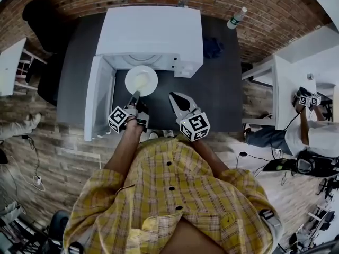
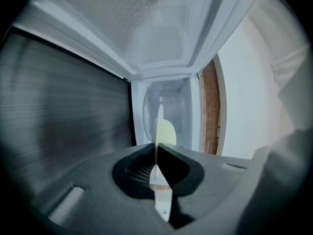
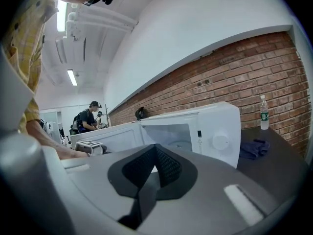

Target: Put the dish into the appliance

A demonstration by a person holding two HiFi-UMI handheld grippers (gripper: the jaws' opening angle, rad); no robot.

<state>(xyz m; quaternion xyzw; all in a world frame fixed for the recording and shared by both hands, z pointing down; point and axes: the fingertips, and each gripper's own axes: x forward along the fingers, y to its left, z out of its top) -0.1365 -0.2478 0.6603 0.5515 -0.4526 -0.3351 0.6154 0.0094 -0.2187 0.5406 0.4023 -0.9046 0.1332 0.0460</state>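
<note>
Left gripper (image 1: 135, 95) had its jaws clamped on the near rim of the dish (image 1: 141, 80), a pale round plate. In the left gripper view the jaws pinched the plate edge-on, with the plate running straight out ahead of them. The dish sat at the mouth of the appliance (image 1: 151, 33), a white microwave on the dark counter (image 1: 222, 89). Its far half was under the cavity's front edge and its near half was still outside. The door (image 1: 98, 97) was swung open to the left, clear of the path. The cavity lay dead ahead along the gripper's own axis, so the next move looks like a straight push in. Right gripper (image 1: 177, 100) was just beside and to the right, jaws together on nothing. The left was clearly the nearer one.
</note>
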